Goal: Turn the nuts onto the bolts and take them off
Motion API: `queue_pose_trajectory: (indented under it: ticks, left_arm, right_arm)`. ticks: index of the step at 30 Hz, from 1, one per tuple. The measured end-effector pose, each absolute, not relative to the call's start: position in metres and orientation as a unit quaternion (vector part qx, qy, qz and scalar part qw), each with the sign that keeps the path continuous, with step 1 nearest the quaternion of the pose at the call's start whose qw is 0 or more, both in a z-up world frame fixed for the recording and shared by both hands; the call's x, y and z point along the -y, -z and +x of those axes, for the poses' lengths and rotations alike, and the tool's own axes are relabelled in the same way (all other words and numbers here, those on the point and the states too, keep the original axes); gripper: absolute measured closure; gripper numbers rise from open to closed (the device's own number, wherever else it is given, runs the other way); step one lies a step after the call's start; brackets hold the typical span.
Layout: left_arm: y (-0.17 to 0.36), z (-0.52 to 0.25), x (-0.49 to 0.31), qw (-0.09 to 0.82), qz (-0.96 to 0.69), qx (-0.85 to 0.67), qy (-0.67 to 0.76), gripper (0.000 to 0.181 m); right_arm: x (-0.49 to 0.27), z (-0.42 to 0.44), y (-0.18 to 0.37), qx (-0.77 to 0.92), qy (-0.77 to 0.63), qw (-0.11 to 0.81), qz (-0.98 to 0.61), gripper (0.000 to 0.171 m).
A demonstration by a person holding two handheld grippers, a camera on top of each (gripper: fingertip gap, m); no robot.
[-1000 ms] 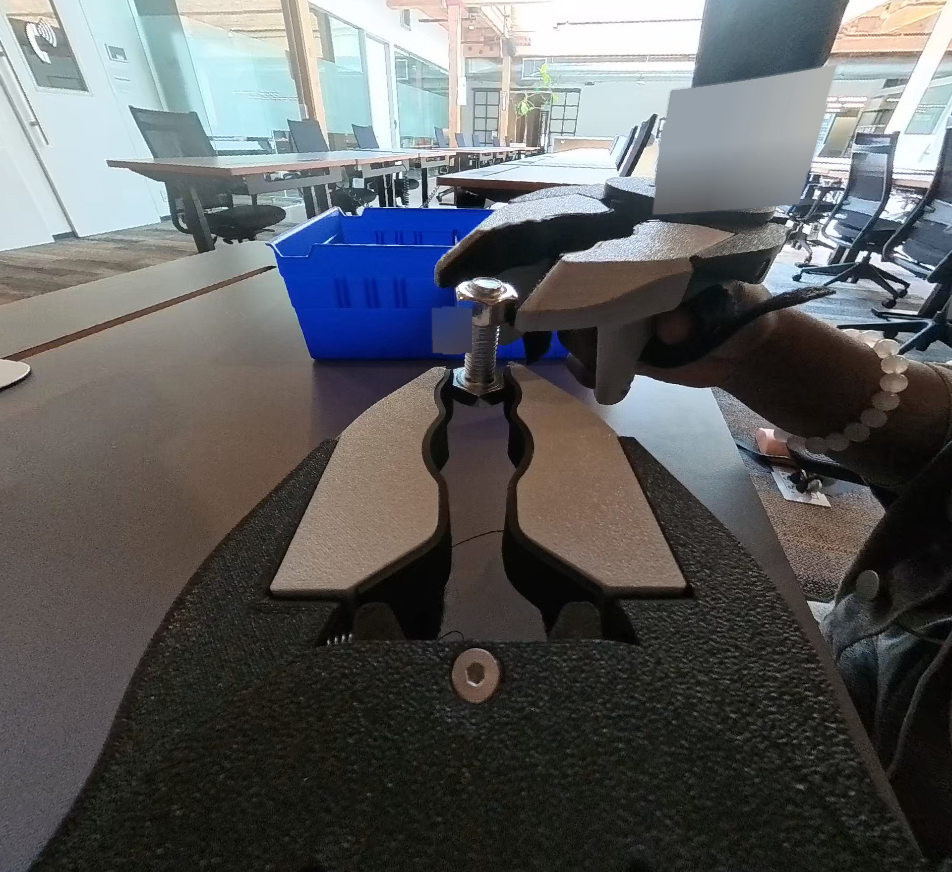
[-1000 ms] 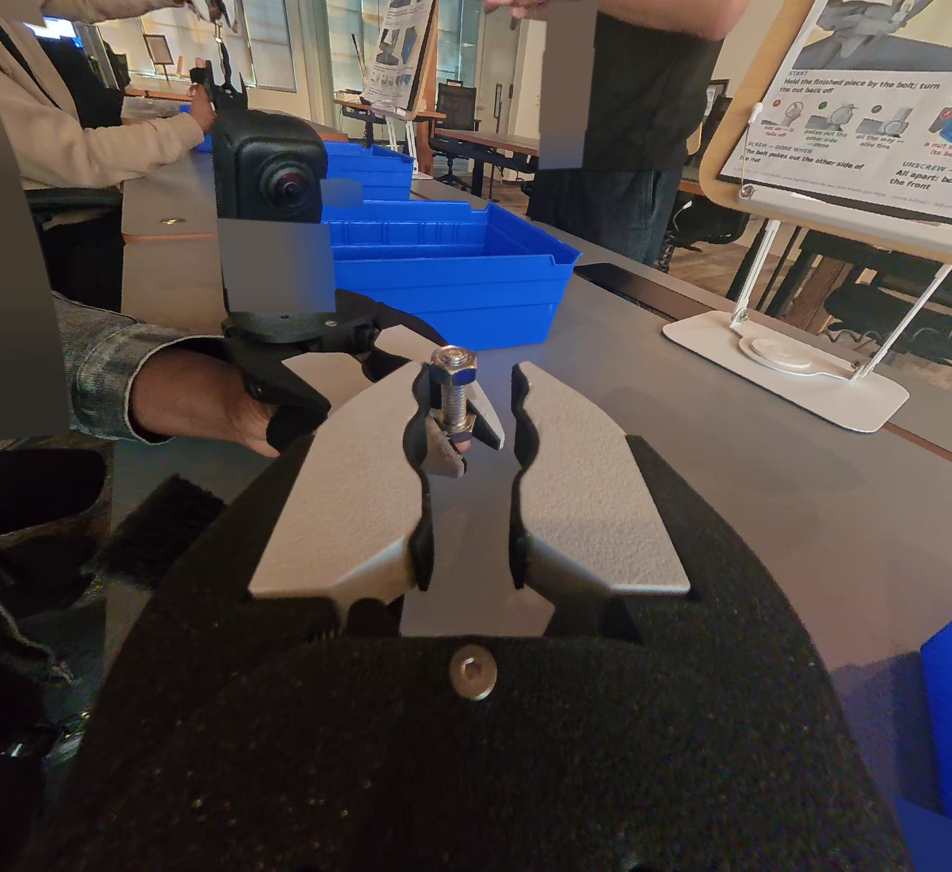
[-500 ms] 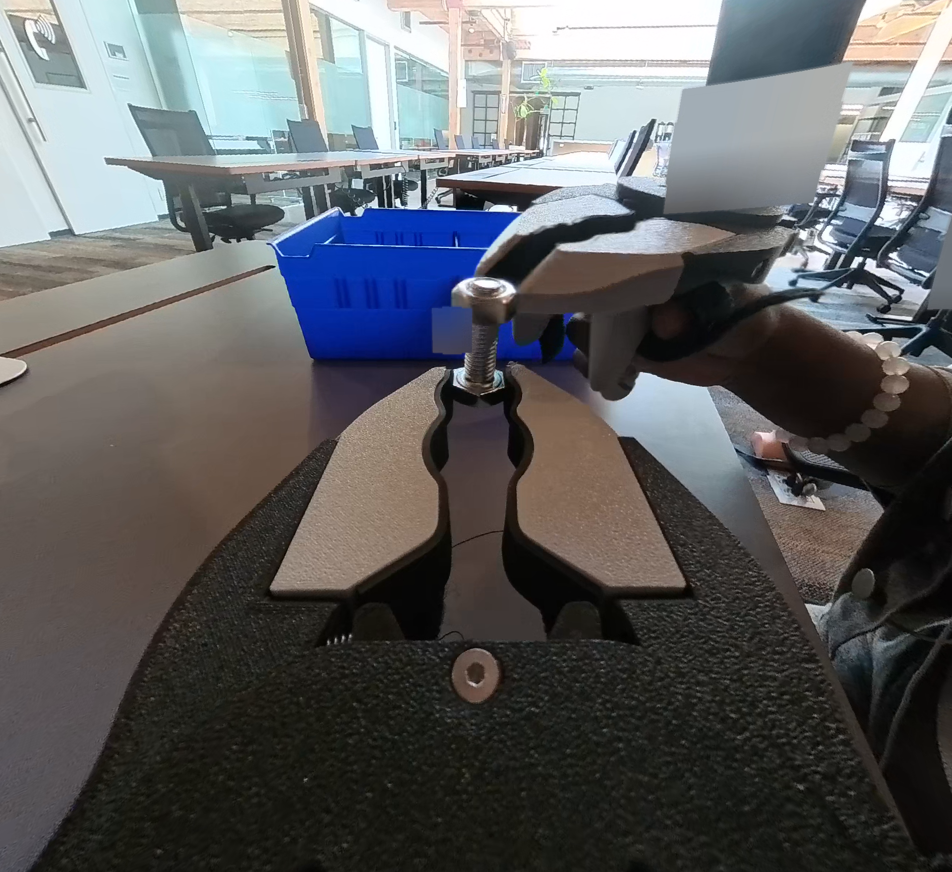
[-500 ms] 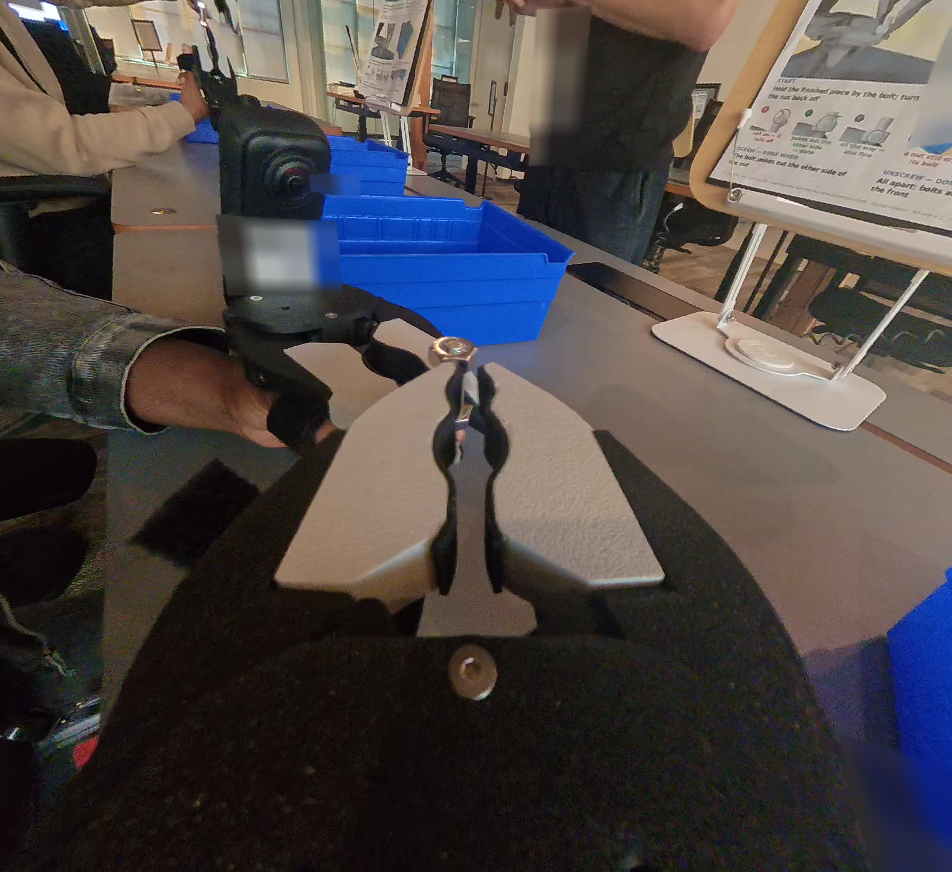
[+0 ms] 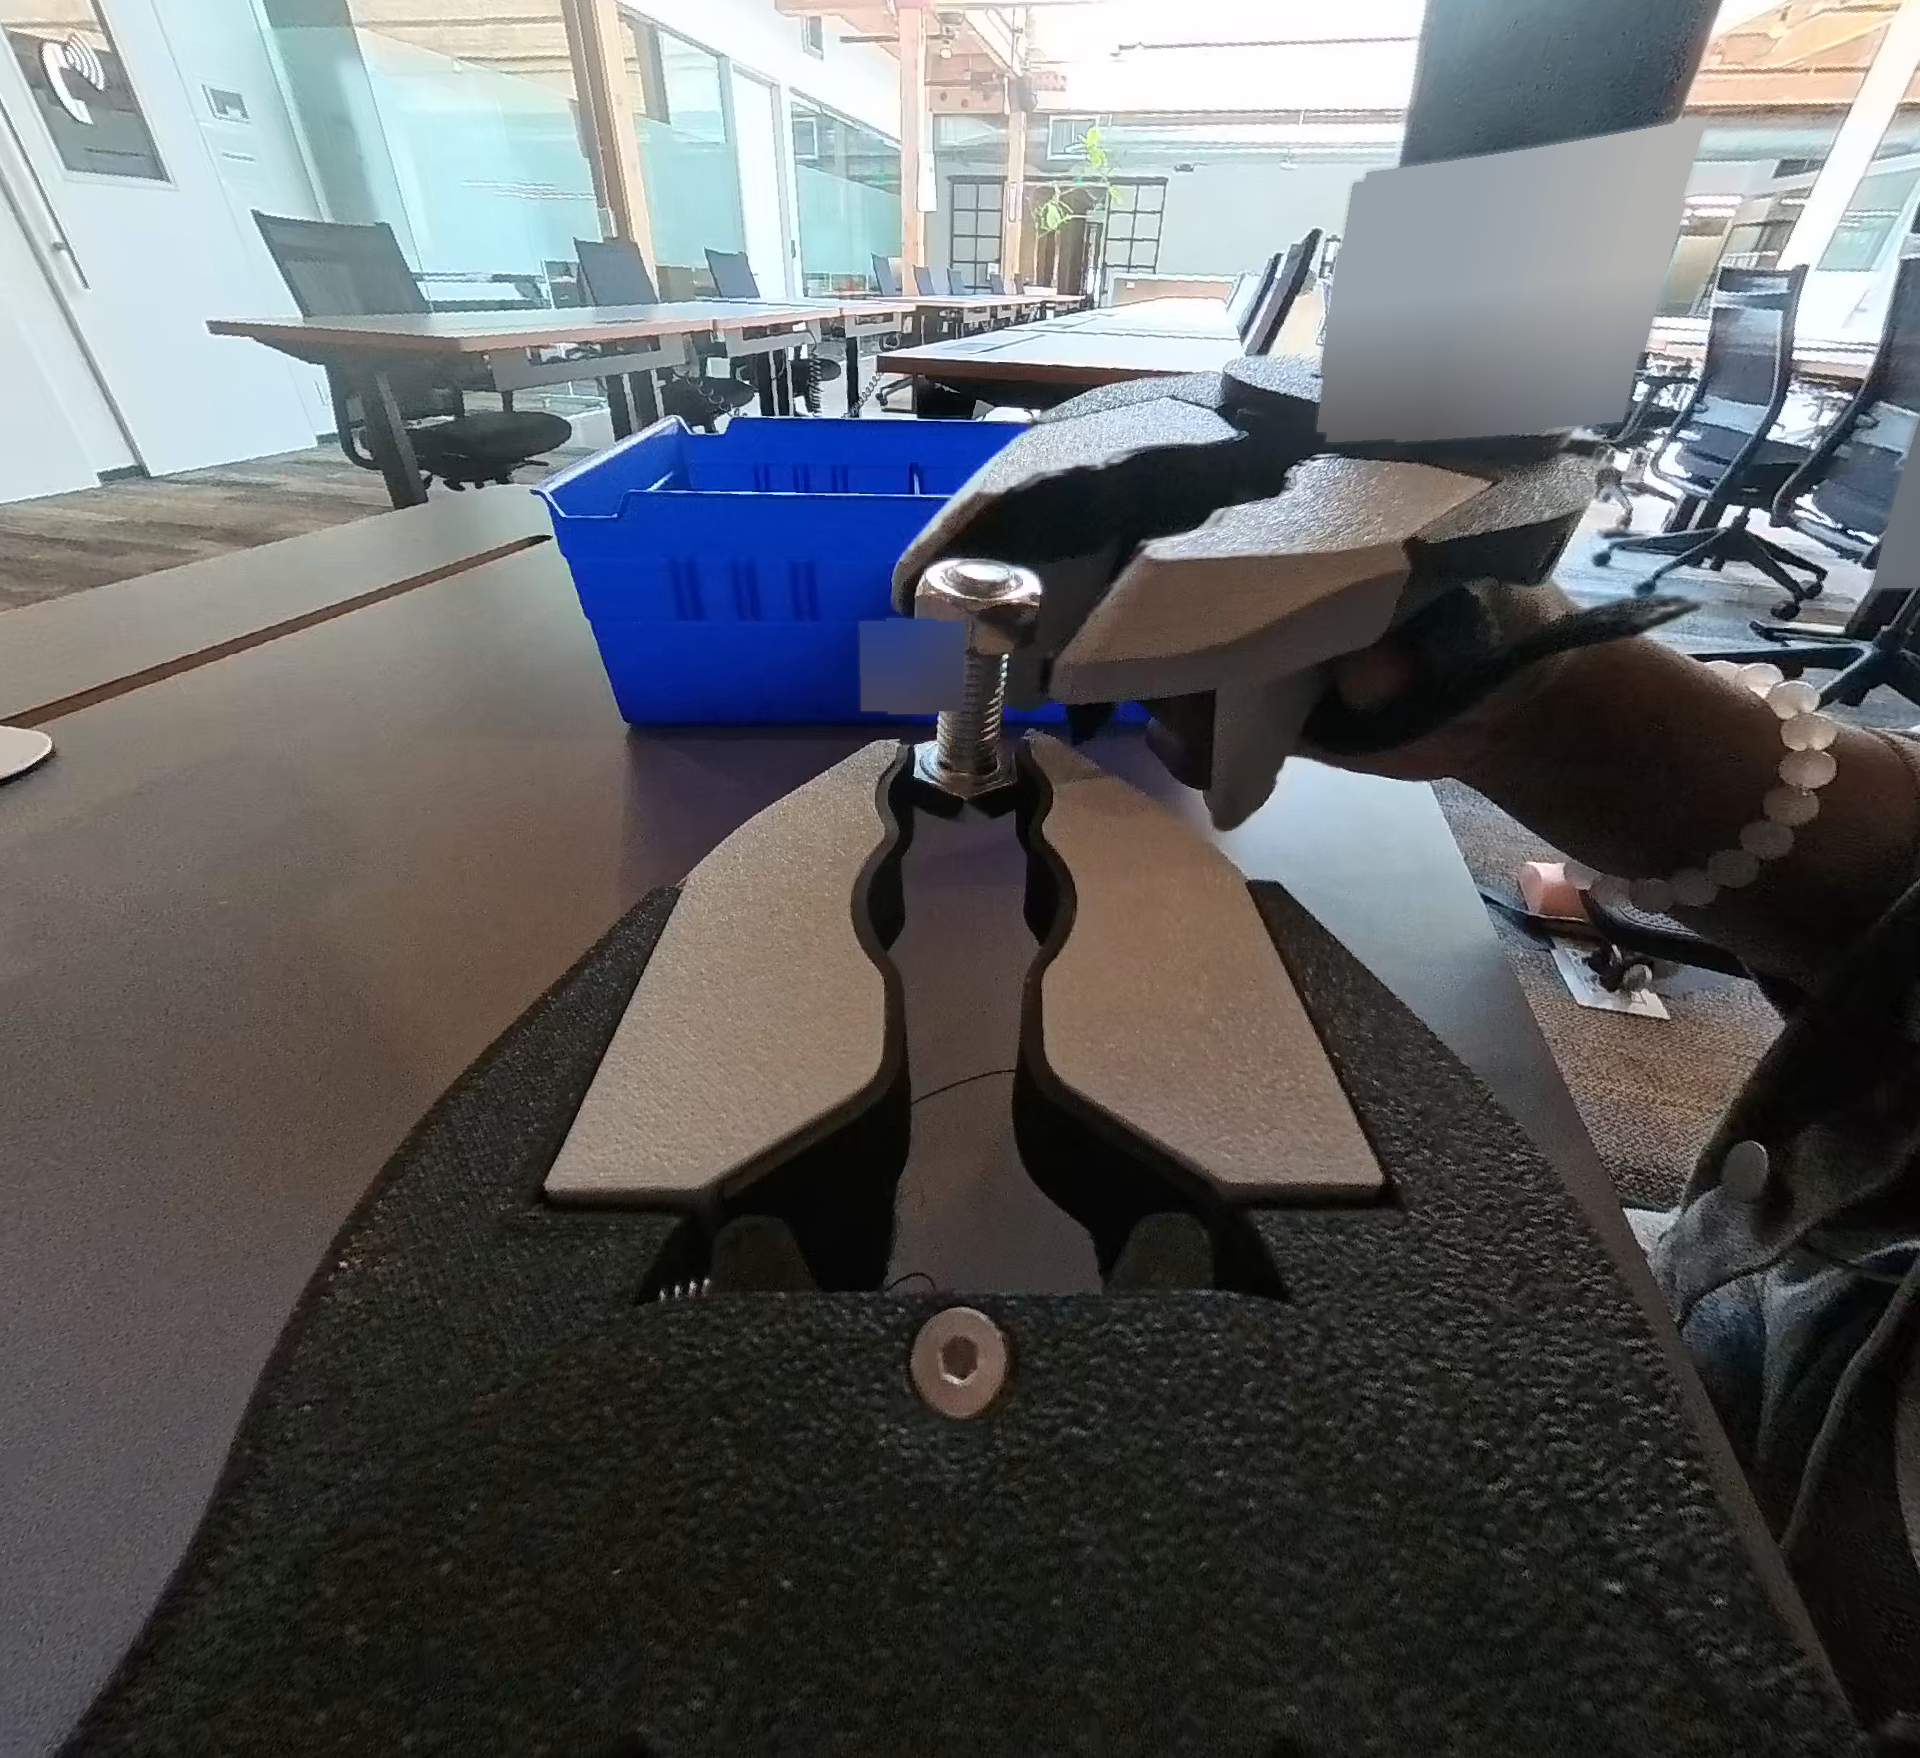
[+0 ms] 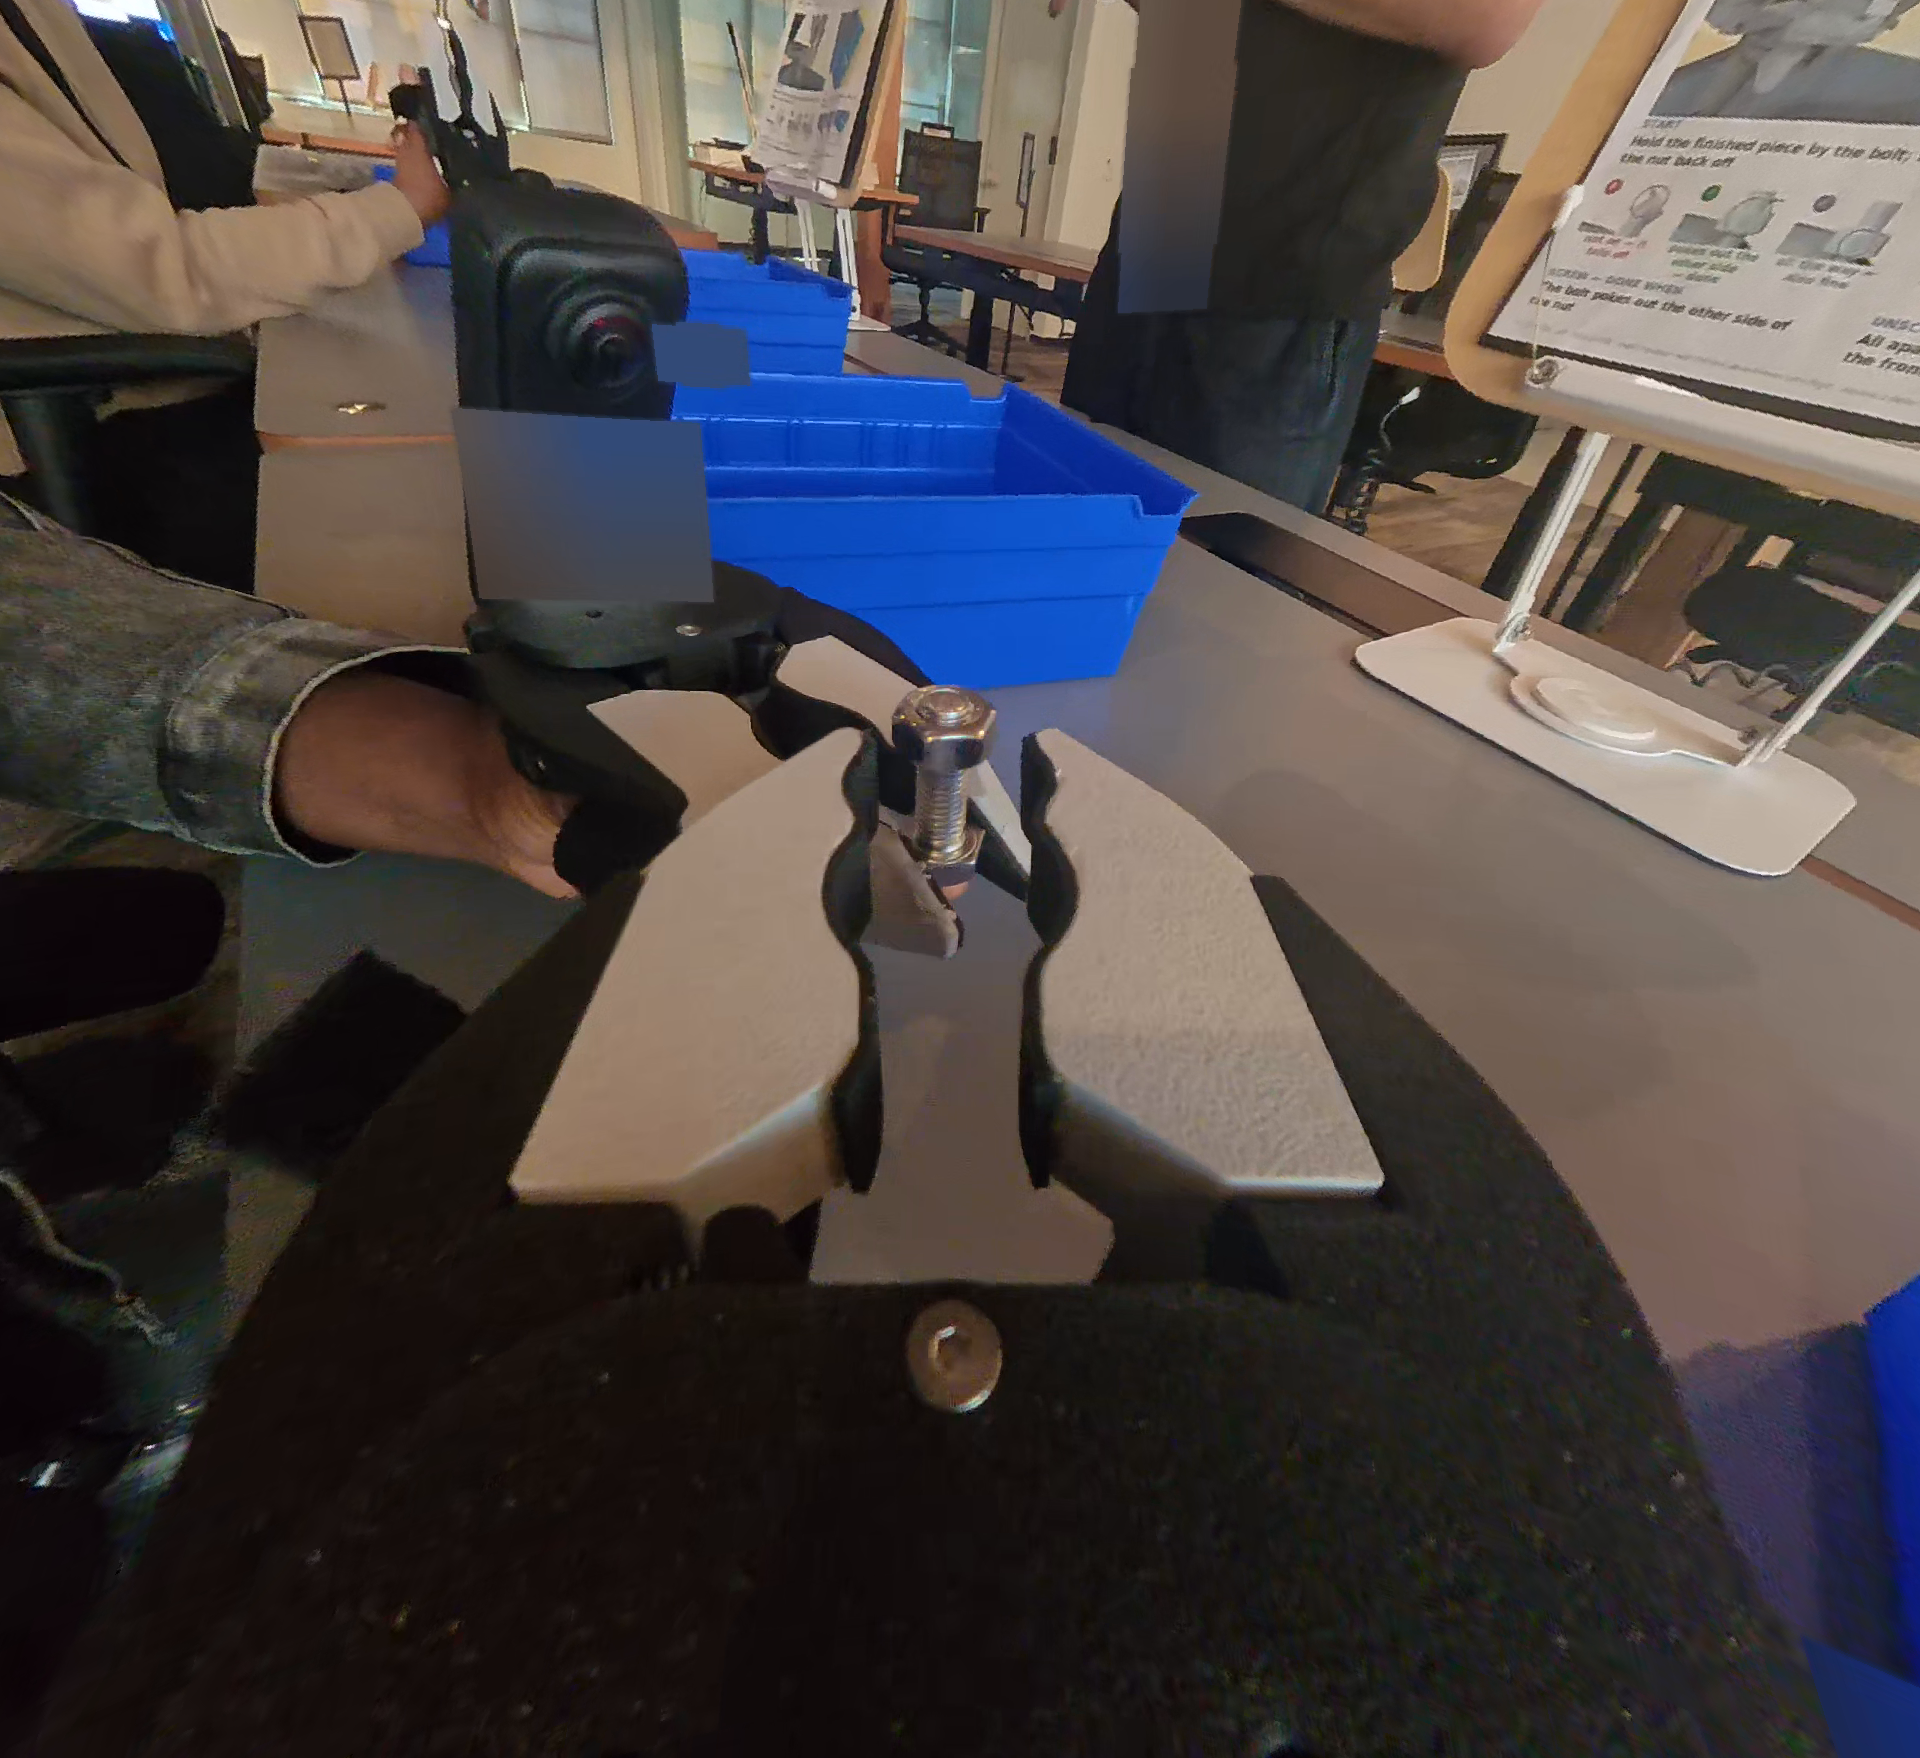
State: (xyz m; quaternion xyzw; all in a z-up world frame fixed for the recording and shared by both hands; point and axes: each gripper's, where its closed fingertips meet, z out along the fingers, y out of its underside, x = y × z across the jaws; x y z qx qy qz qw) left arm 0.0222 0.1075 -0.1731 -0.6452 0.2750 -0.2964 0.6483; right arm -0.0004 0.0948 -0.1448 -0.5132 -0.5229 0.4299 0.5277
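The left gripper (image 5: 961,763), its two pale grey textured fingers (image 5: 748,970) mounted on a black grainy body, is clamped at its very tips on the small silver hexagonal nut (image 5: 961,778); through that nut rises the silver threaded steel bolt (image 5: 971,669), standing upright with its rounded head uppermost, above the dark grey table (image 5: 312,877); the right gripper (image 5: 1039,628), held by a hand (image 5: 1538,742) with a pale beaded bracelet at the wrist, reaches in from the right at the level of the bolt head; in the right wrist view the right gripper (image 6: 945,752) has its fingers (image 6: 1164,981) apart, one on either side of the bolt (image 6: 943,783), with a visible gap to the right finger, while the left finger's edge lies very close to the head and whether it touches cannot be told; below, the left gripper (image 6: 935,877) pinches the nut (image 6: 948,861); just behind the bolt on the table stands an open blue plastic bin (image 5: 748,586); farther off to the right in the right wrist view a white stand (image 6: 1610,752) carries a printed instruction sheet (image 6: 1766,150); a person in a dark shirt (image 6: 1330,150) stands beyond the bin.
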Motion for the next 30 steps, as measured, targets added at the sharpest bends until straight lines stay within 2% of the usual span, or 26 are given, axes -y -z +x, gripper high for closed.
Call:
queue_pose_trajectory:
  ticks: [4,24,27,30]
  left_arm:
    - [0.173,0.023,-0.107,0.648,-0.645,-0.275,0.297,0.163]
    - [0.173,0.023,-0.105,0.648,-0.645,-0.275,0.298,0.163]
    - [0.173,0.023,-0.104,0.648,-0.645,-0.278,0.296,0.163]
    - [0.173,0.024,-0.105,0.648,-0.645,-0.276,0.296,0.163]
  right_arm:
    - [-0.094,-0.001,0.144,0.529,-0.423,0.533,-0.508,0.154]
    - [-0.098,0.008,0.144,0.527,-0.417,0.535,-0.512,0.157]
    - [-0.108,0.013,0.142,0.507,-0.410,0.549,-0.523,0.171]
    - [-0.106,0.014,0.138,0.502,-0.425,0.549,-0.515,0.169]
